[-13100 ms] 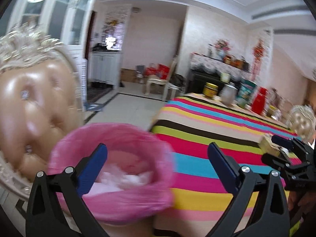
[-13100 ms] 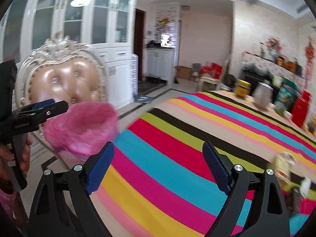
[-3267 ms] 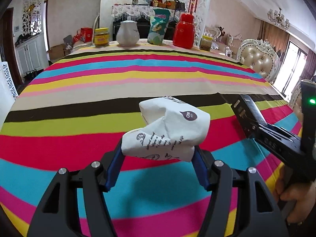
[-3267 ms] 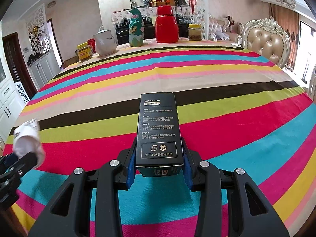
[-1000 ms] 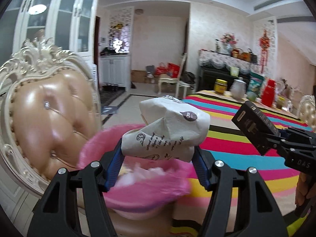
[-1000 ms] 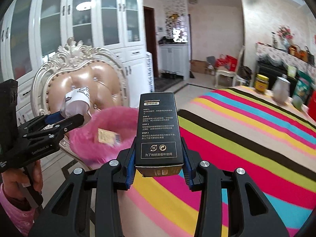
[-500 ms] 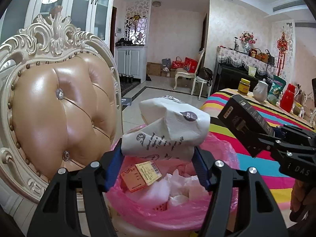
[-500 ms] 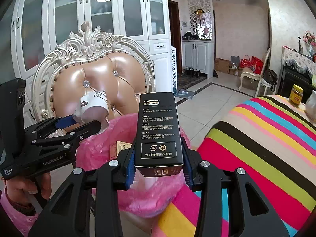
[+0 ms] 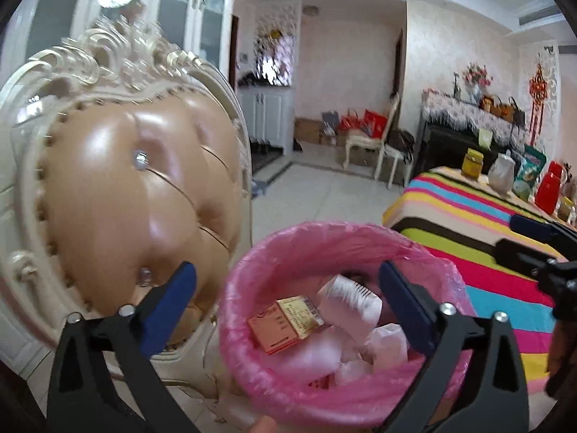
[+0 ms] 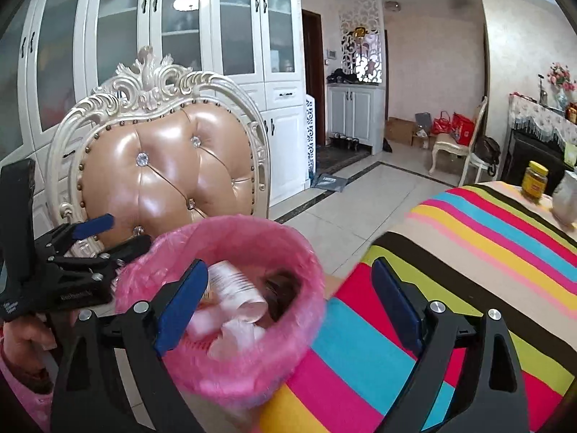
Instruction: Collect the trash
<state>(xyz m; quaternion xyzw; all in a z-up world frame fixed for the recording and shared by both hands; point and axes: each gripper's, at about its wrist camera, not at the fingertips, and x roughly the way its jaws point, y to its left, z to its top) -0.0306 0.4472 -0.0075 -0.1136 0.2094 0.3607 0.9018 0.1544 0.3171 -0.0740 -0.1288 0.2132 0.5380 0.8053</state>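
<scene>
Left tongs (image 9: 286, 290) nearest, jaws opening wide, nothing between the blue pads, poised over the near rim of the bin (image 9: 252, 263). Right tongs (image 10: 290, 288) likewise opening and empty, left pad over the bin's mouth, right pad over the striped bench (image 10: 468, 252). Inside the pink-lined bin: paper cup (image 10: 236, 288) lying on its side, flat orange card (image 9: 285, 319), white crumpled wrappers (image 9: 389, 339), and something dark at the right wall, too blurred to name. Bin just beside the bench's left edge, in front of a tufted chair (image 10: 166, 173) with a carved cream frame. Hand (image 10: 25, 335) in a pink sleeve gripping the left tool at lower left of the right view. Farther along the bench, a yellow jar (image 10: 537, 180), a white jug (image 9: 502, 171) and a red flask (image 9: 550, 191). Beyond, tiled floor, white glass-door cabinets (image 10: 180, 36), a small chair (image 9: 375, 144) with bags around it by the far wall.
</scene>
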